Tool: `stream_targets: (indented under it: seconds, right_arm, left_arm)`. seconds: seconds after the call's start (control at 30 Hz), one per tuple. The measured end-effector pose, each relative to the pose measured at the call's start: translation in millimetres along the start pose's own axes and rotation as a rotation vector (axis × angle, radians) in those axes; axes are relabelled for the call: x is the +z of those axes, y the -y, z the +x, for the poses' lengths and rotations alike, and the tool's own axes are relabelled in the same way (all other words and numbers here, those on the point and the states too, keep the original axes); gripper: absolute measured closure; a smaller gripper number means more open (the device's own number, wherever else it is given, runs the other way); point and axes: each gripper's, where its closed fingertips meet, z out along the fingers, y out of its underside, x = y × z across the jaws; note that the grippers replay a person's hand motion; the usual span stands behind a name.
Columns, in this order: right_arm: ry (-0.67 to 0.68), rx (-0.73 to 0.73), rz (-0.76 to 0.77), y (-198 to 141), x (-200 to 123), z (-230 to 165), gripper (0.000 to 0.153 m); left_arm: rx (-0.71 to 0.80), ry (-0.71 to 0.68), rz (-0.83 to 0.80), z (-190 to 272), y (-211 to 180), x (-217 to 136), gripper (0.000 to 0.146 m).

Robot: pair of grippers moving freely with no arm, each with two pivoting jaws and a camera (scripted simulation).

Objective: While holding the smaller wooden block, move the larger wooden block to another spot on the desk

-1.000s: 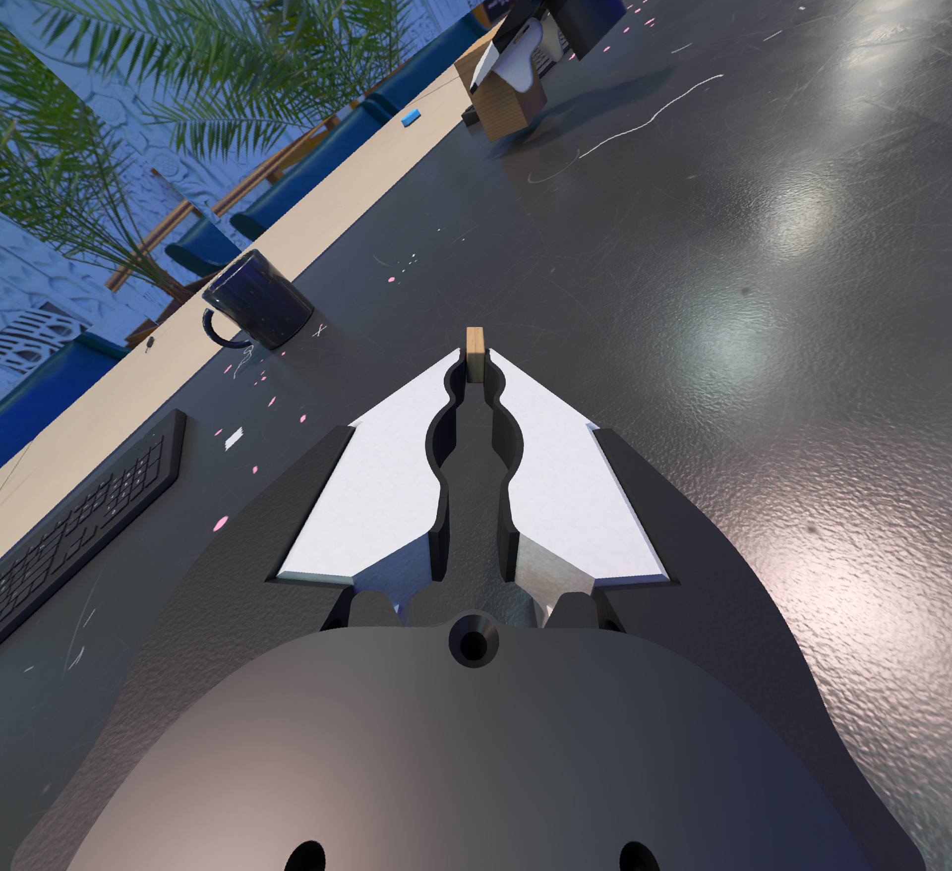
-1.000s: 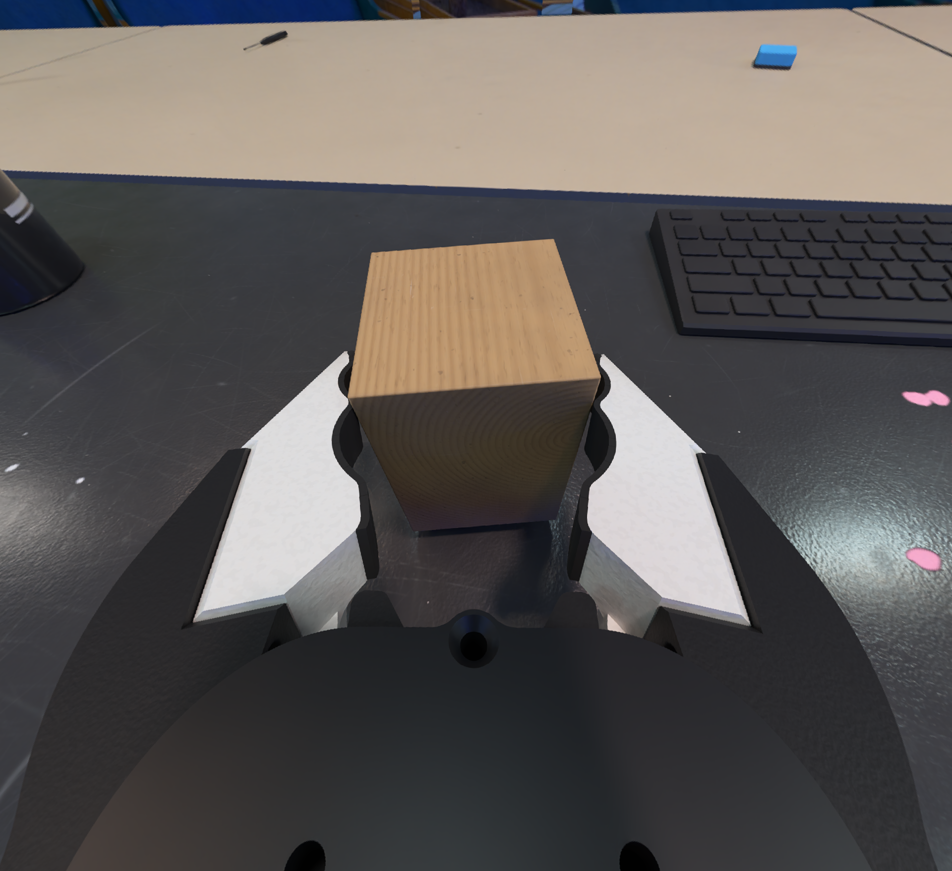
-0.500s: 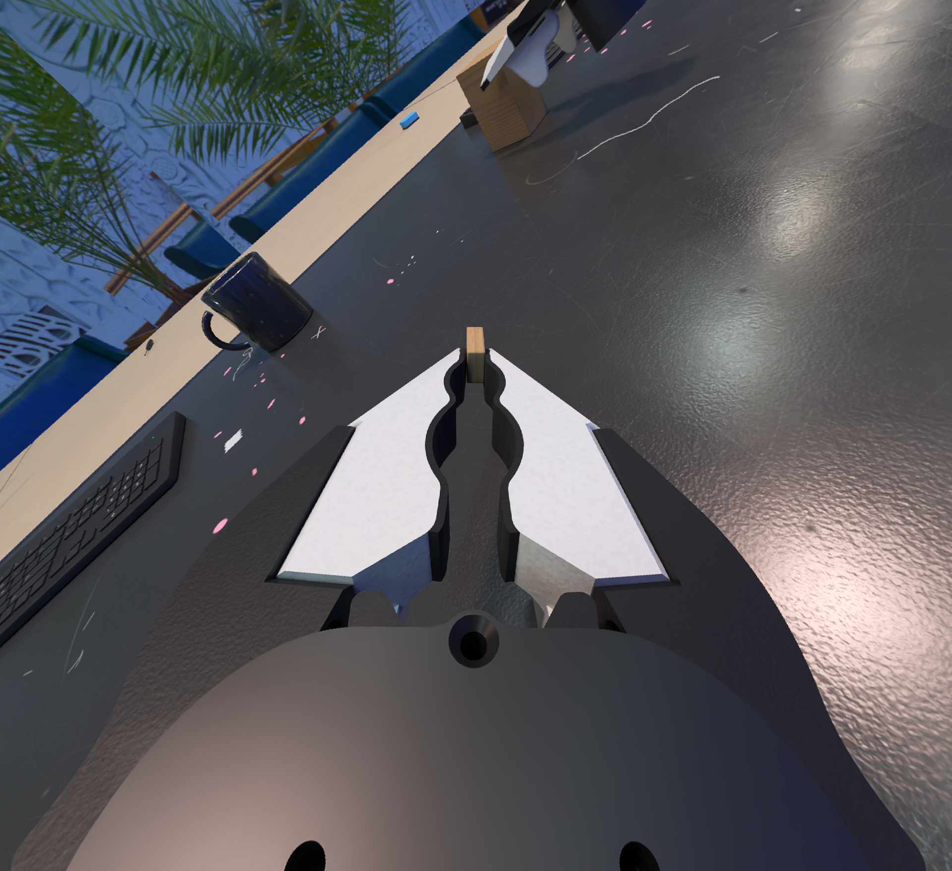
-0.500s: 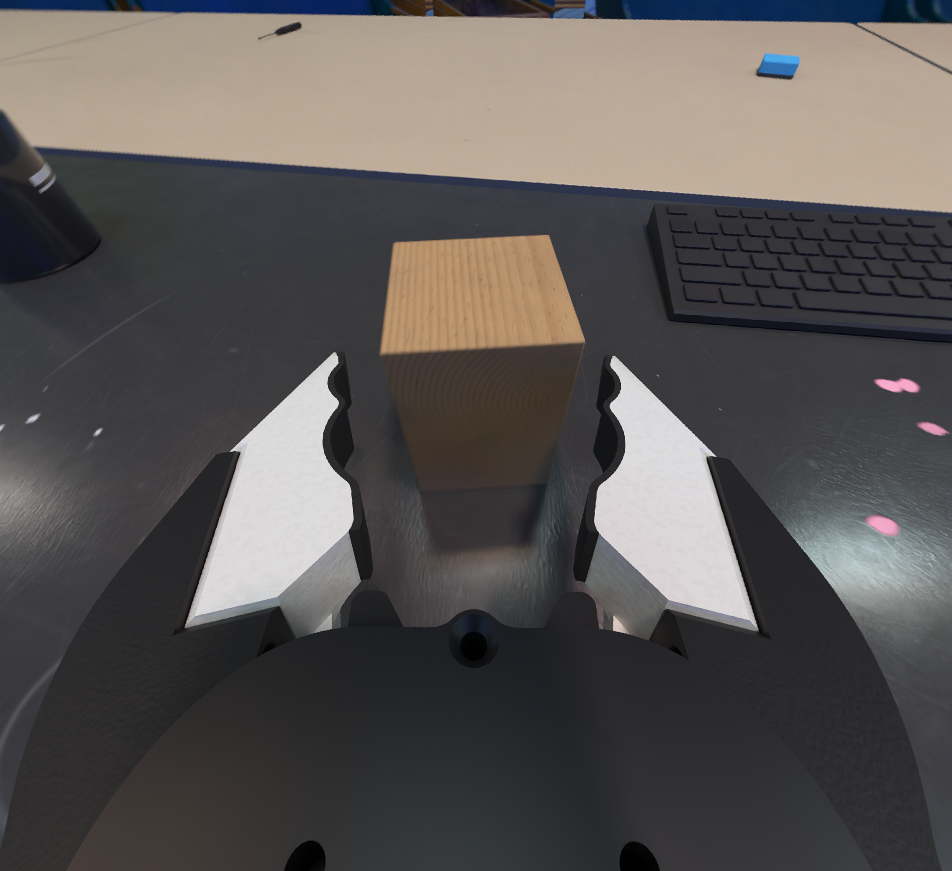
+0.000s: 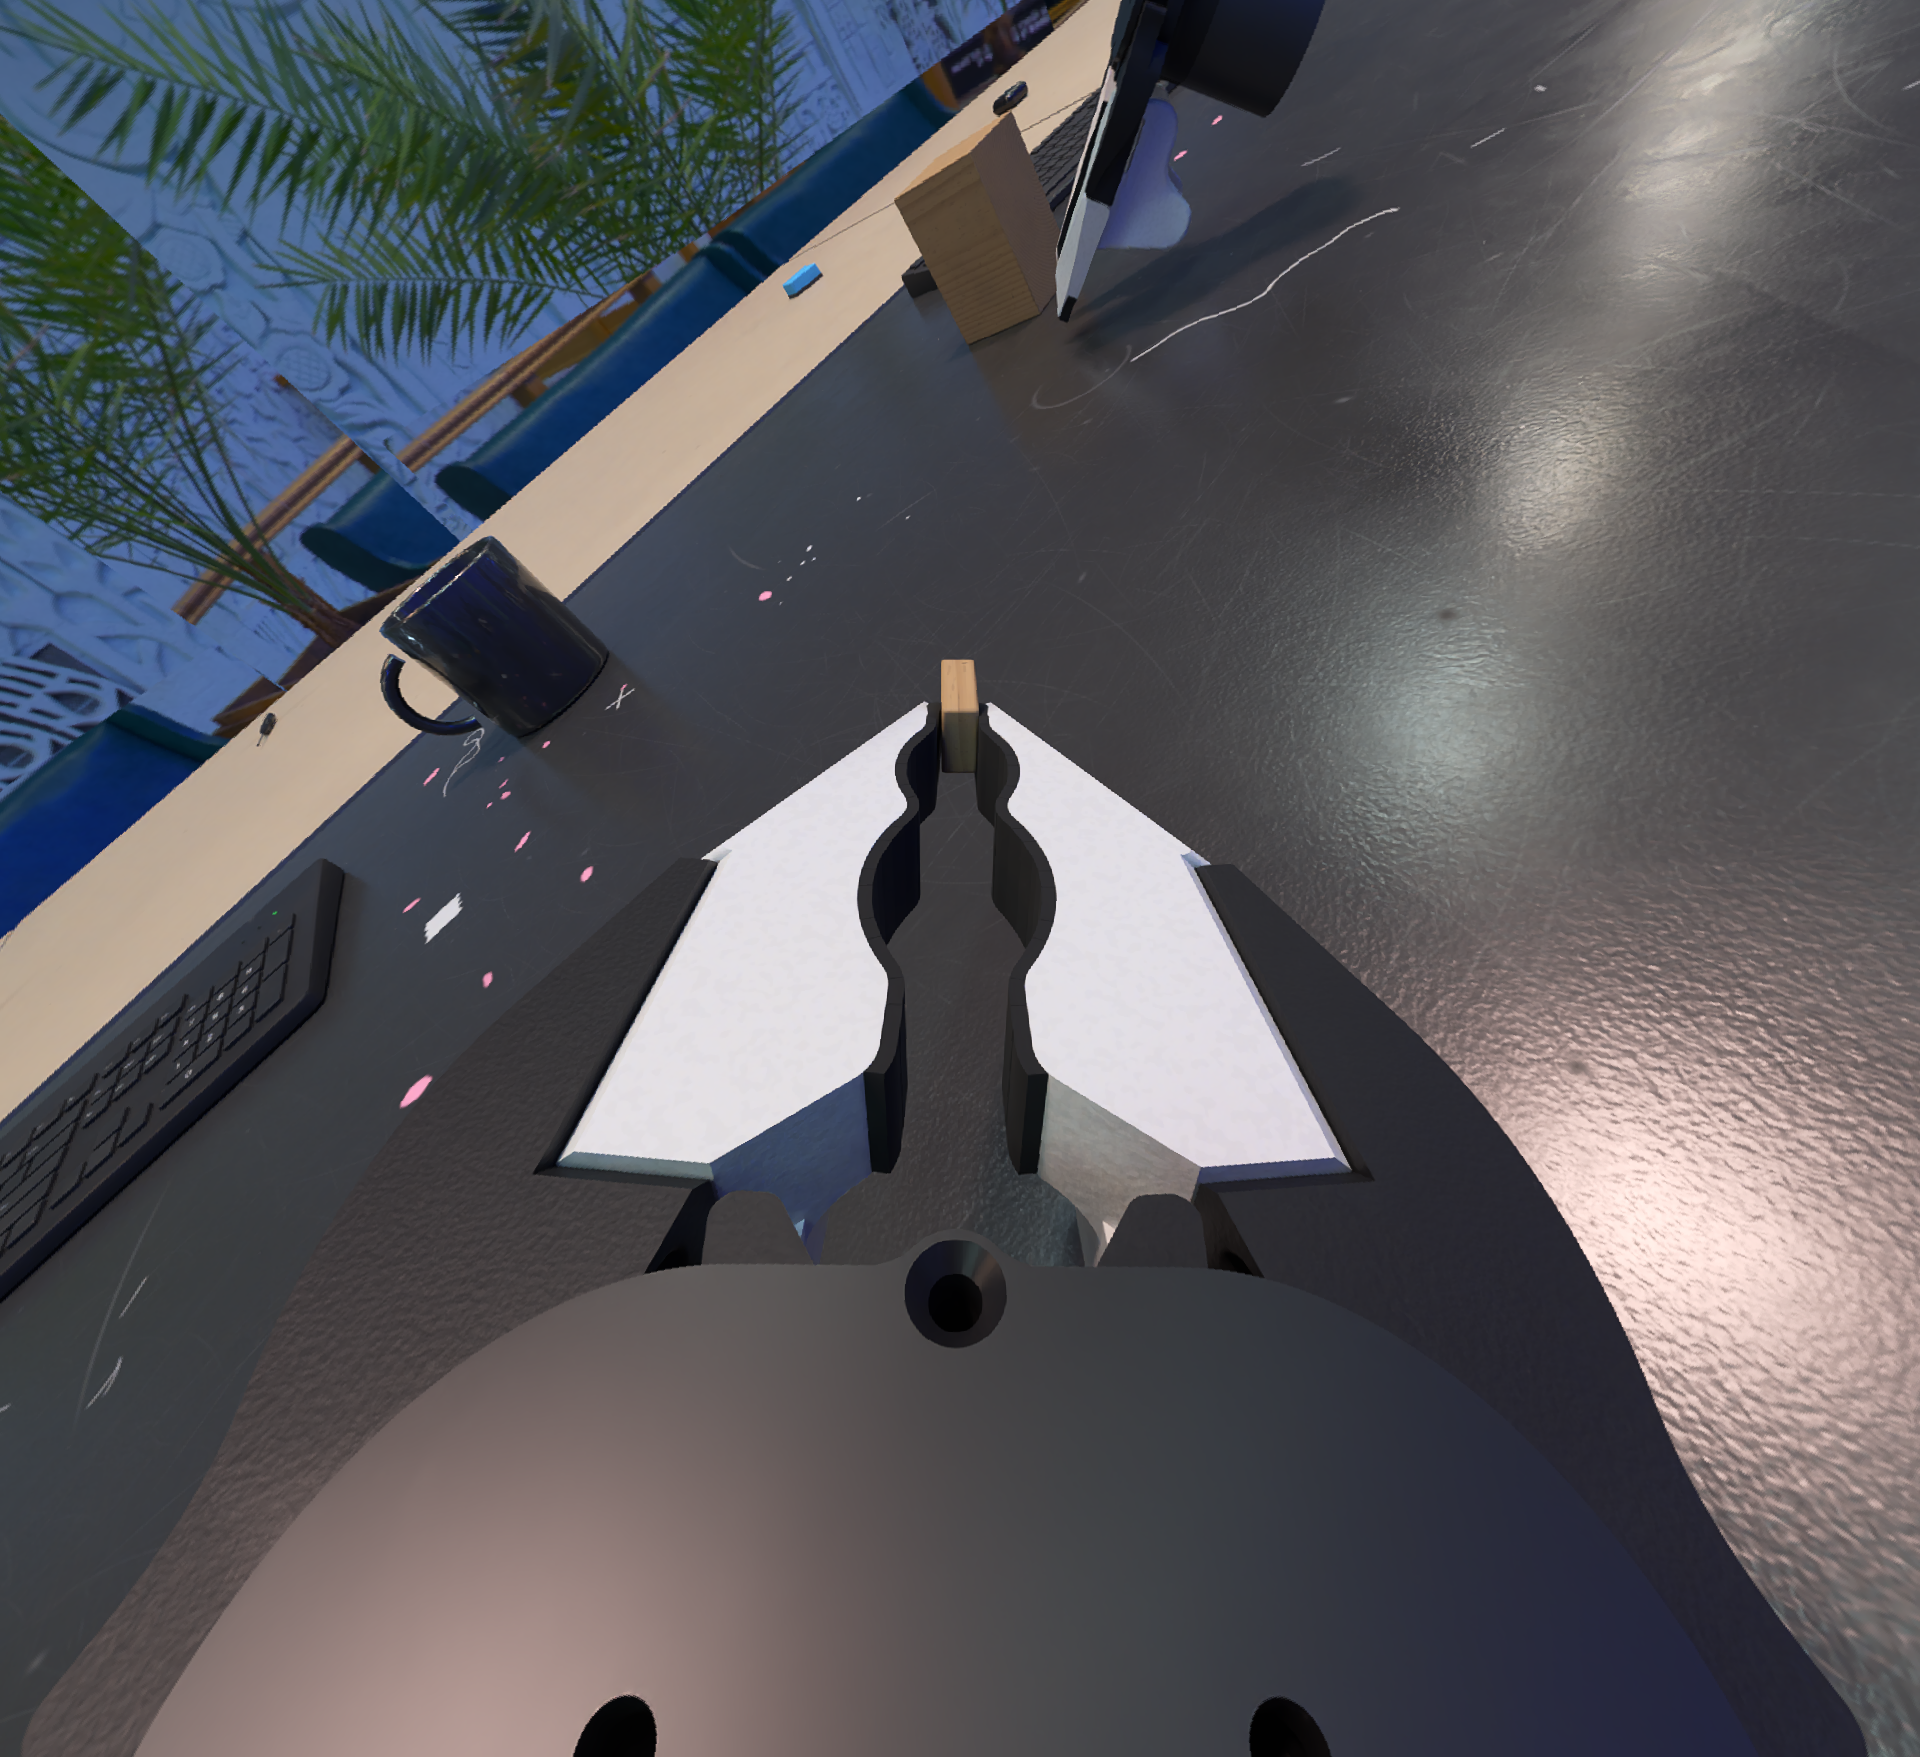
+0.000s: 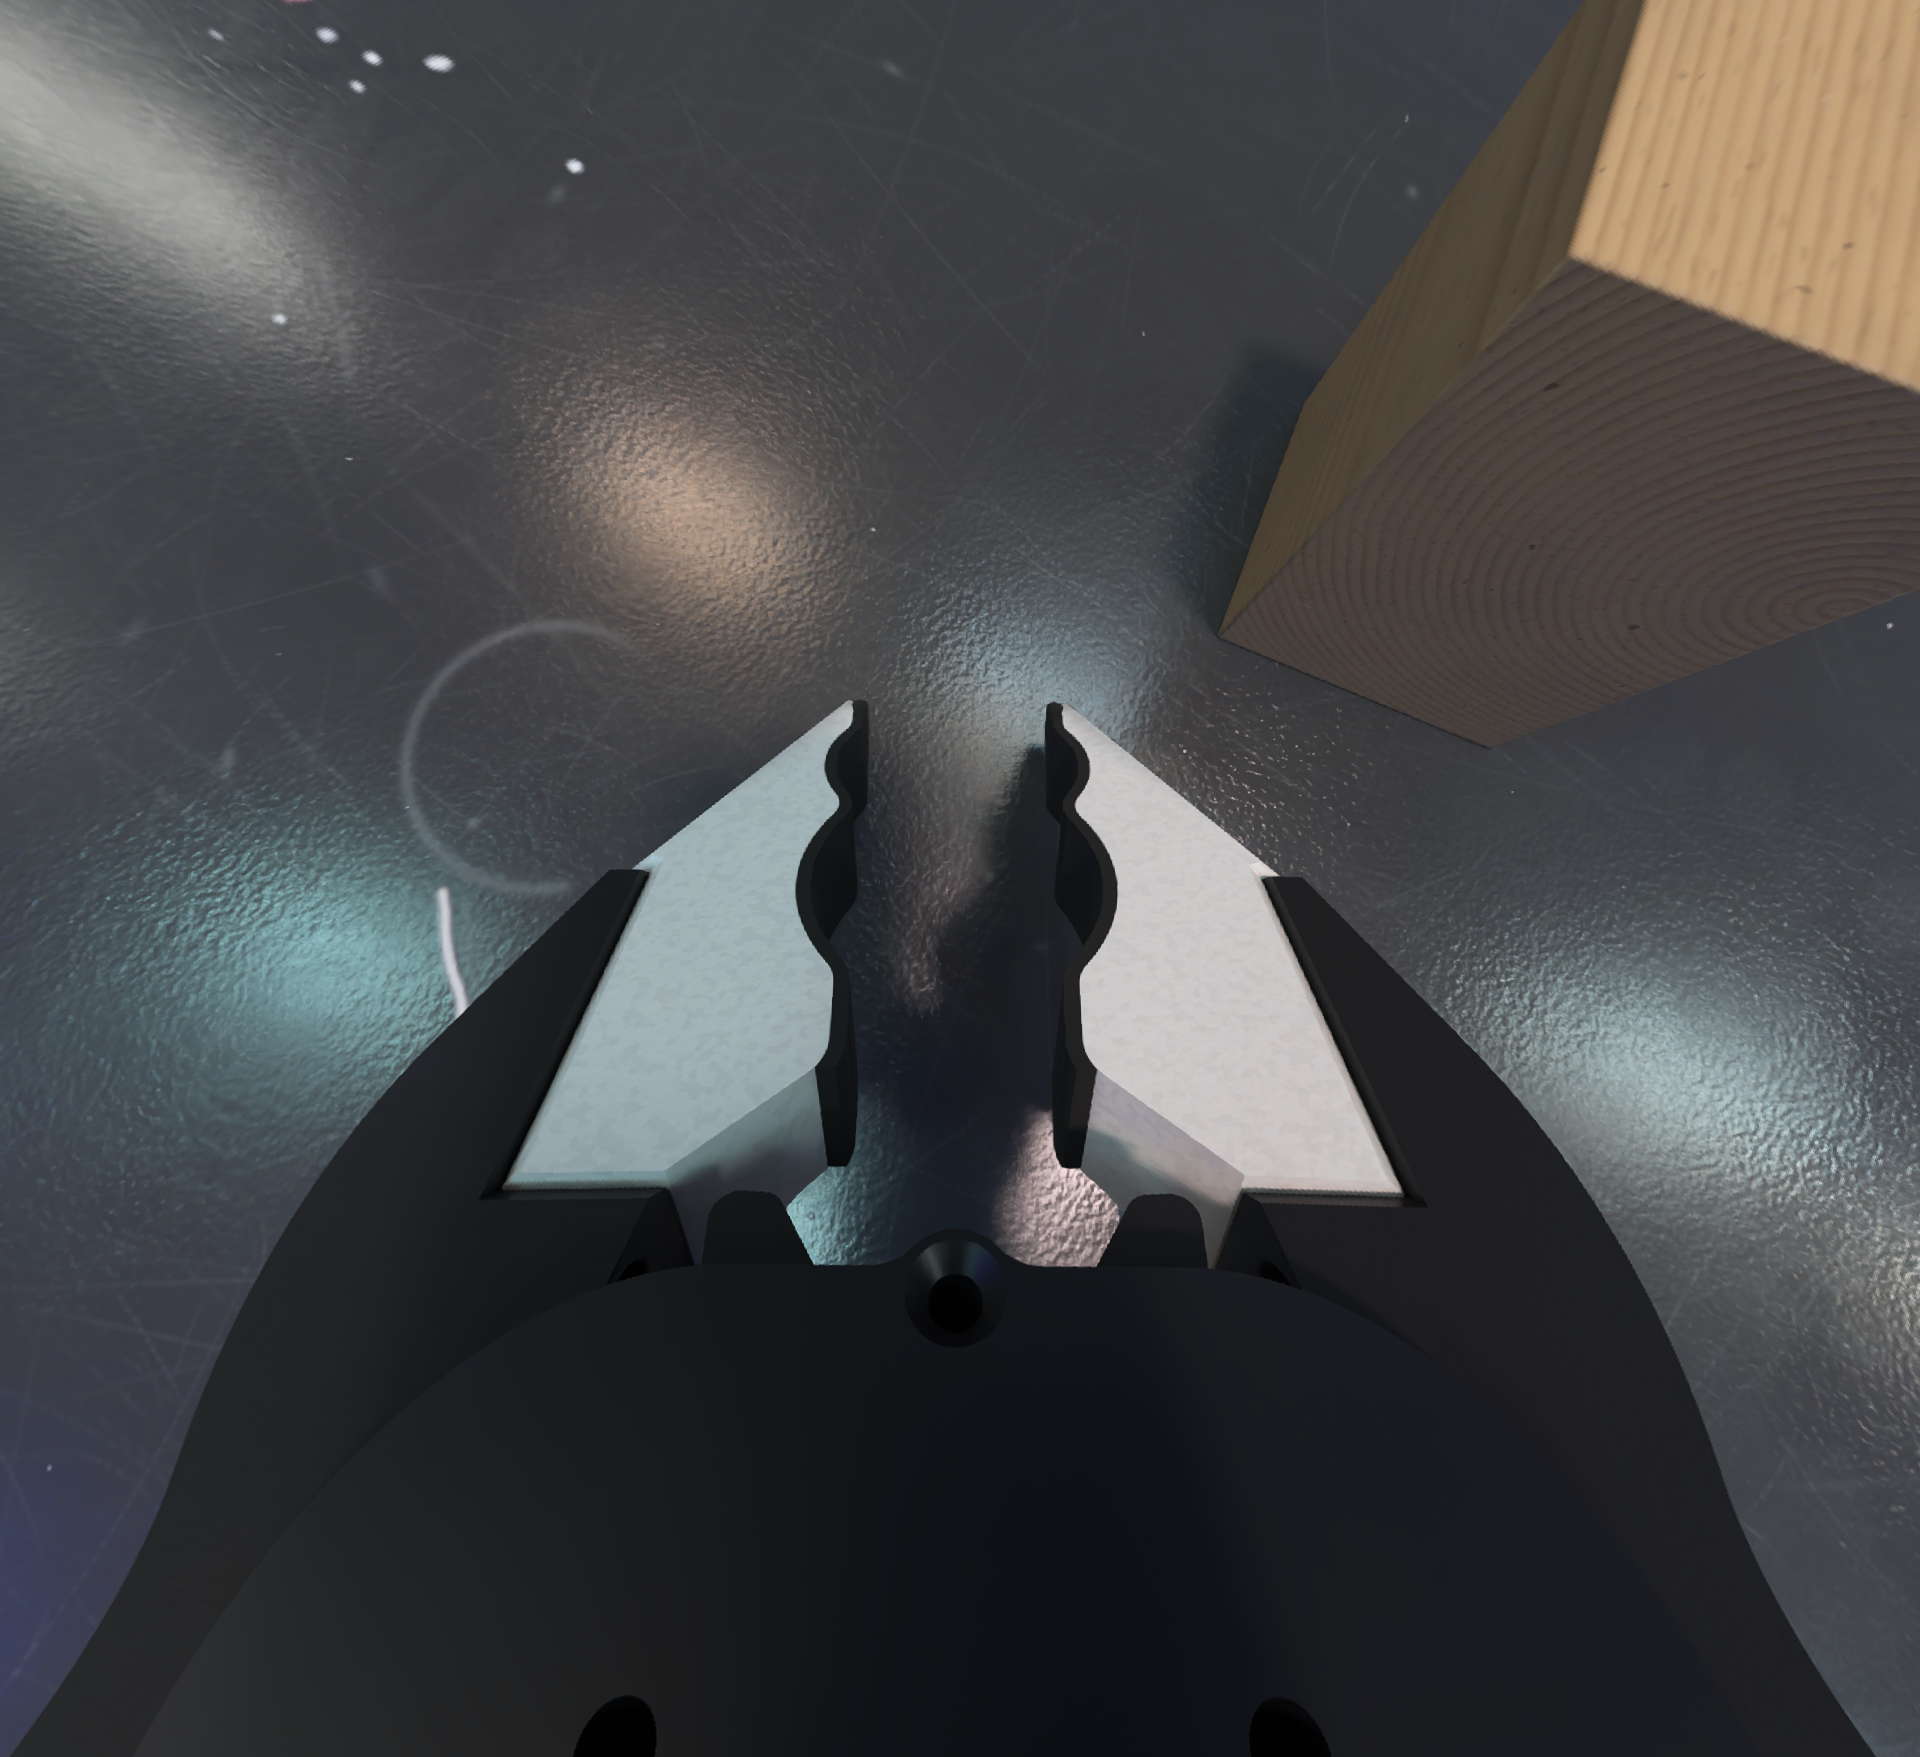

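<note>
My left gripper (image 5: 957,712) is shut on the smaller wooden block (image 5: 957,705), a thin light-brown piece sticking out at the fingertips above the dark desk (image 5: 1455,668). The larger wooden block (image 5: 977,237) stands on the desk far ahead near its back edge. My right gripper (image 5: 1117,273) hangs beside it, pointing down. In the right wrist view my right gripper (image 6: 956,715) is open with a narrow gap and empty, facing down at the desk (image 6: 623,357). The larger block (image 6: 1621,305) is apart from it at the upper right.
A dark mug (image 5: 499,642) stands at the desk's back edge to the left. A black keyboard (image 5: 156,1053) lies at the far left. A beige table (image 5: 675,398) with a small blue eraser (image 5: 802,281), blue chairs and palm leaves lie beyond.
My right gripper let go of the larger block, drew back, tilted down toward the desk and narrowed its jaws. The block now stands at its upper right. My left gripper has not moved.
</note>
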Motion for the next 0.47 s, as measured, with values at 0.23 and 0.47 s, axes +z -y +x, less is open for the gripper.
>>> stream_targets:
  seconds: [0.23, 0.47]
  right_arm:
    - [0.039, -0.030, -0.052, 1.8, 6.4, -20.4, 0.150]
    - [0.280, -0.200, -0.060, 6.8, -6.2, -120.0, 0.150]
  left_arm:
    - [0.007, -0.011, -0.001, 2.4, 0.2, 0.5, 0.141]
    - [0.010, -0.019, 0.004, 4.3, 1.3, 0.4, 0.141]
